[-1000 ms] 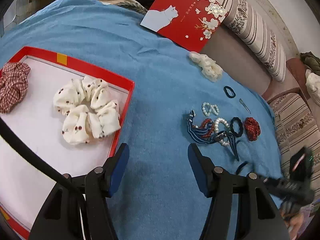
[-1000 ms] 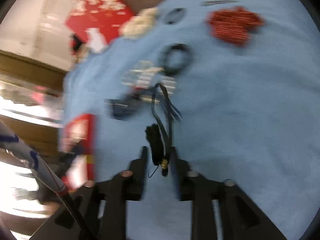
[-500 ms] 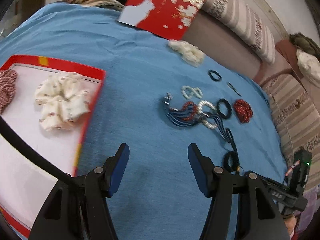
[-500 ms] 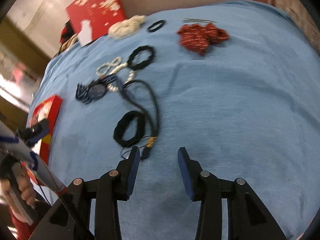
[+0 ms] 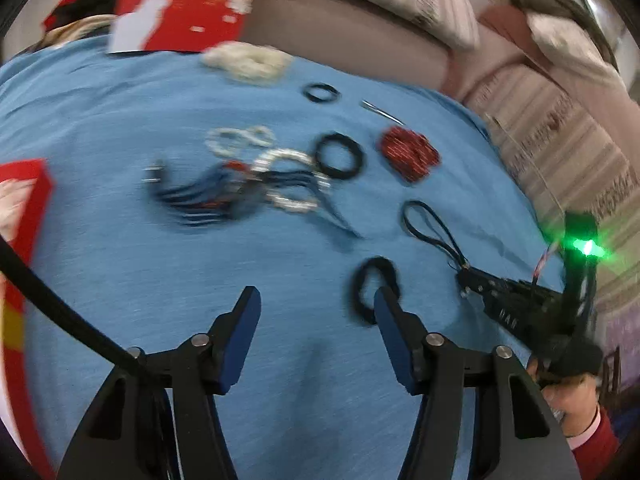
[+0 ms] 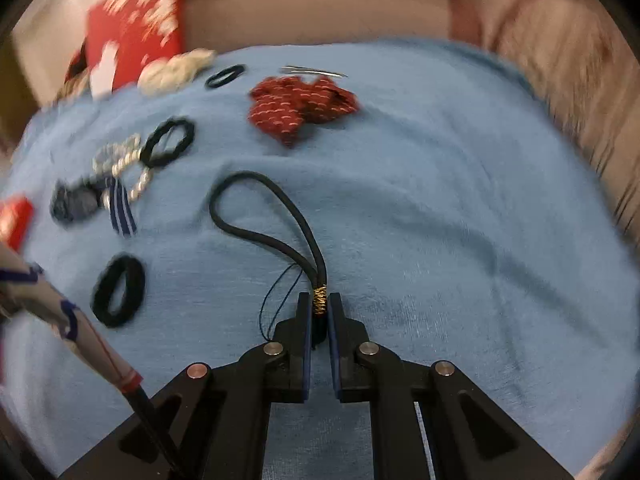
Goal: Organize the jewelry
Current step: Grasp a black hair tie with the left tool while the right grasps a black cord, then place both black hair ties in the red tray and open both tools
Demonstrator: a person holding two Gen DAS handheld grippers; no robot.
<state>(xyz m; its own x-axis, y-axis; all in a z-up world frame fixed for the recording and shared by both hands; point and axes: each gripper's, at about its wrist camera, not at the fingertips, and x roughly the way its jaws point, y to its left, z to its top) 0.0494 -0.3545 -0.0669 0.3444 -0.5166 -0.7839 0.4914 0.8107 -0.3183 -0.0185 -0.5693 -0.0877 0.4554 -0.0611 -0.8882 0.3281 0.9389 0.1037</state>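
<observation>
Jewelry lies scattered on a blue cloth [image 6: 440,200] before a sofa [image 6: 312,16]. Right gripper [image 6: 319,312] pinches the black cord [image 6: 256,204]; red scrunchie [image 6: 300,106] at 12 o'clock. Left gripper [image 5: 316,312] gapes wide, holding nothing.

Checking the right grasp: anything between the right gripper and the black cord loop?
Nothing visible. The right gripper is shut on the black cord loop at its gold-wound end, with the loop lying free on the blue cloth. The black hair tie lies apart.
</observation>
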